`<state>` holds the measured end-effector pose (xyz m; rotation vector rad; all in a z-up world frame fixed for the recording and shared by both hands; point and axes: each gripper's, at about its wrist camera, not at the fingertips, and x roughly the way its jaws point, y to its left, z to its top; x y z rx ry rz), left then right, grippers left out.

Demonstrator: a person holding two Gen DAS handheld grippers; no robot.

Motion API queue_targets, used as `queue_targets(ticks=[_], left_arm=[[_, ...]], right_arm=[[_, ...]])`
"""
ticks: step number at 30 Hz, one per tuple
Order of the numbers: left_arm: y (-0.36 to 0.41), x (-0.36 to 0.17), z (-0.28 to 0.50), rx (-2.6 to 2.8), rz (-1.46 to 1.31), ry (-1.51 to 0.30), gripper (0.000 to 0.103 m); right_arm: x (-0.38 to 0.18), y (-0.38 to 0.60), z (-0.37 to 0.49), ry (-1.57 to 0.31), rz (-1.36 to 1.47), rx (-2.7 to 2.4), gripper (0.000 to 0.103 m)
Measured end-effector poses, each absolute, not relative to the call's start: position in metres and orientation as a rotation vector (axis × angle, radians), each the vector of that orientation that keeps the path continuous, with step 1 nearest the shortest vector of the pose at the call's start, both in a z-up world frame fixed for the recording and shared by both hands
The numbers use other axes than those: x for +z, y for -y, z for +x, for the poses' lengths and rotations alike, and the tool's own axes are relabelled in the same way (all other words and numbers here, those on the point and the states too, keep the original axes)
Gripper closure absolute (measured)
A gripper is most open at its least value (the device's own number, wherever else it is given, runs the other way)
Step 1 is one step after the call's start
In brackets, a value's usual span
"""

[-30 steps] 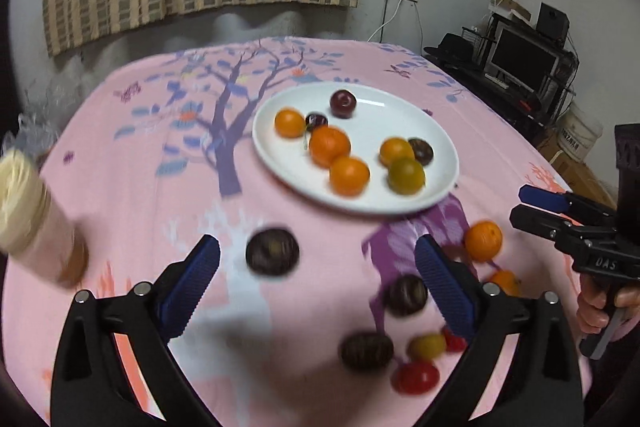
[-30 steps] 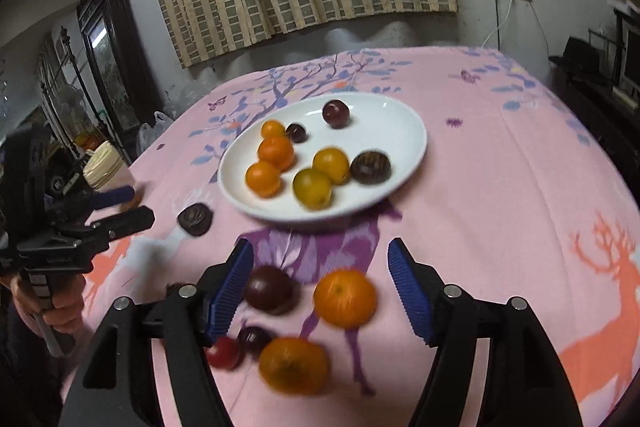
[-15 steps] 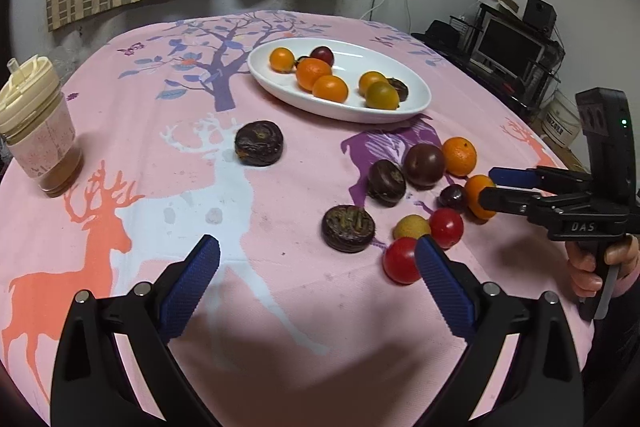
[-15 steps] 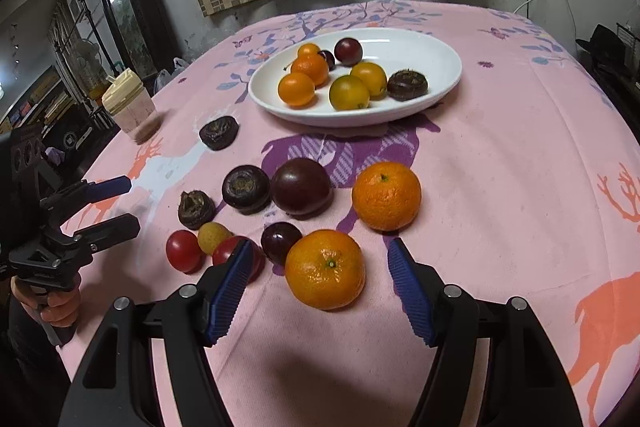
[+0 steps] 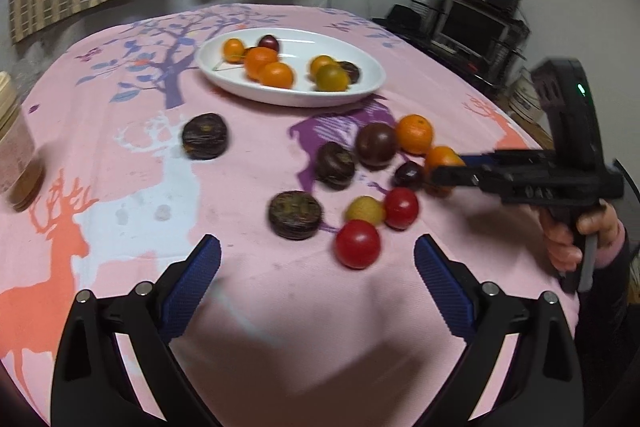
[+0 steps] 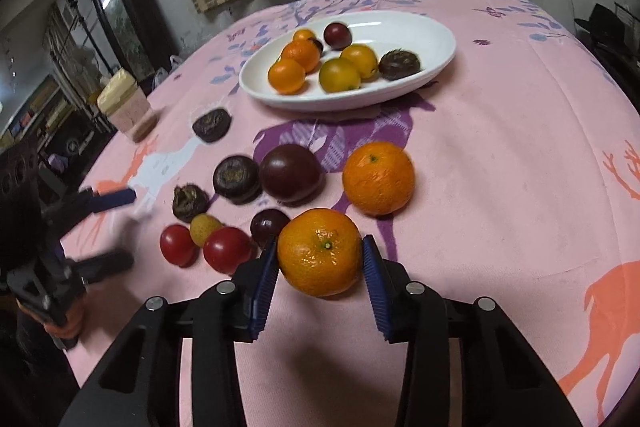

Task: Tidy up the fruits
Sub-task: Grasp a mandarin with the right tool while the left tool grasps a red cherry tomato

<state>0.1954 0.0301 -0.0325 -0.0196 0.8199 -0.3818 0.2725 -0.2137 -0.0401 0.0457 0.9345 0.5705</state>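
A white oval plate holds several small oranges and dark fruits; it also shows in the left wrist view. Loose fruit lies on the pink cloth: a second orange, dark plums, two red tomatoes and a small yellow fruit. My right gripper is shut on the near orange, its blue pads touching both sides. My left gripper is open and empty, just short of a red tomato and a flat dark fruit.
A lidded cup of pink drink stands at the left of the table. One dark fruit lies apart, left of the pile. A TV stand and clutter sit beyond the table's right edge.
My right gripper has closed its jaws around the near orange. My left gripper has moved closer to the pile of loose fruit and stays open.
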Motion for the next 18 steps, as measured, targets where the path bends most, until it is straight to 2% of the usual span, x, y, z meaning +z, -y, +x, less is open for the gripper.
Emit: queue_targets(ticks=[1, 2, 3, 4, 9, 18], left_arm=[[-0.026, -0.033, 0.195, -0.405, -0.006, -0.822, 0.030], [-0.021, -0.034, 0.196, -0.424, 0.003, -0.830, 0.036], [-0.016, -0.036, 0.198, -0.443, 0.004, -0.847, 0.049], [-0.013, -0.039, 0.201, -0.454, 0.000, -0.864, 0.054], [-0.005, -0.047, 0.212, -0.454, -0.007, -0.912, 0.054], [0.000, -0.054, 0.220, -0.445, -0.005, -0.959, 0.065]], right_arm=[[-0.038, 0.218, 0.273, -0.925, 0.067, 0.562, 0.061], [-0.037, 0.220, 0.274, -0.921, 0.075, 0.553, 0.061], [-0.037, 0.222, 0.275, -0.919, 0.082, 0.543, 0.061], [-0.037, 0.224, 0.275, -0.920, 0.085, 0.540, 0.061], [-0.035, 0.222, 0.274, -0.917, 0.083, 0.554, 0.061], [-0.033, 0.224, 0.272, -0.905, 0.087, 0.556, 0.061]])
